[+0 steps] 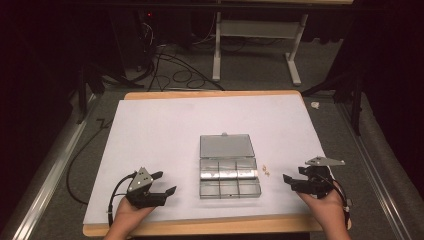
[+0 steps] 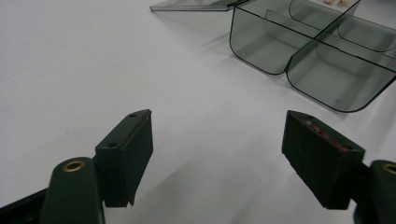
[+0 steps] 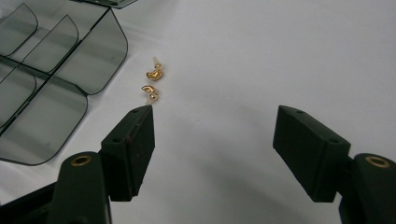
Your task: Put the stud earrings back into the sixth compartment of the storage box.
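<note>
Clear box (image 1: 229,170) near the middle of the white sheet (image 1: 165,130), lid (image 1: 226,145) folded back flat on the far side, six compartments in two rows, all looking bare. Two small gold pieces (image 1: 267,171) on the sheet just beside the box's right edge, apart from it and close to each other. Left gripper (image 1: 162,184) held low at the near left, well apart from the box, jaws spread wide with nothing between them — in the left gripper view (image 2: 217,154), just white sheet in the gap and the box's near corner (image 2: 303,60) up ahead to the right. Right gripper (image 1: 289,180) at the near right, pointing toward the box, jaws likewise wide apart and gripping nothing. In the right gripper view (image 3: 212,154), gold pieces (image 3: 152,81) just beyond the tip of the left-hand jaw, not touching it, with the box wall (image 3: 93,60) beside them. Hands (image 1: 127,217) entering from the near edge, table (image 1: 210,94) rim showing as wood around the sheet.
</note>
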